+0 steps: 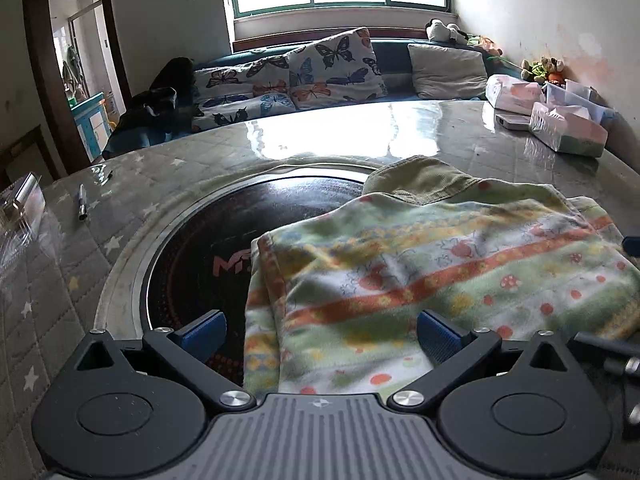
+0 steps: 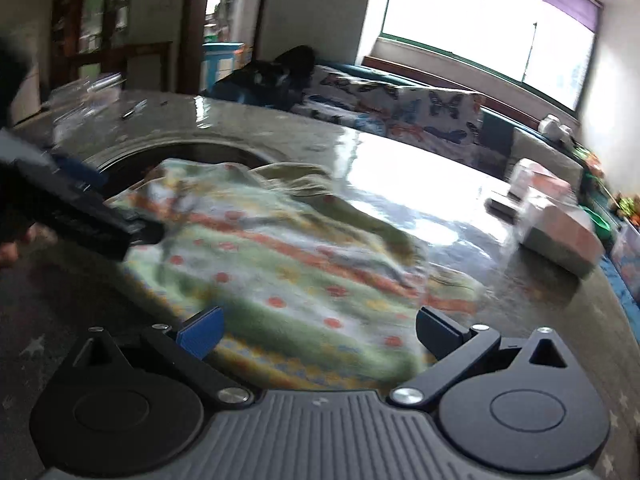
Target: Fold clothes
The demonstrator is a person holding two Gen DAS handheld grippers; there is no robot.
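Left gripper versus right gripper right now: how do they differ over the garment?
The left gripper straddles the striped garment's folded left edge, one finger over the dark round hob; the right gripper has cloth under both fingers. The left view is sharp, the right view blurred. Both are open and hold nothing.

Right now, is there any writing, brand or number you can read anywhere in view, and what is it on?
"M" plus part of a second letter, pinkish, on the black round cooktop; the rest is covered by the patterned garment.
Boxes at the table's far right: print too blurred to read.
Nothing else legible; the right wrist view is motion-blurred.
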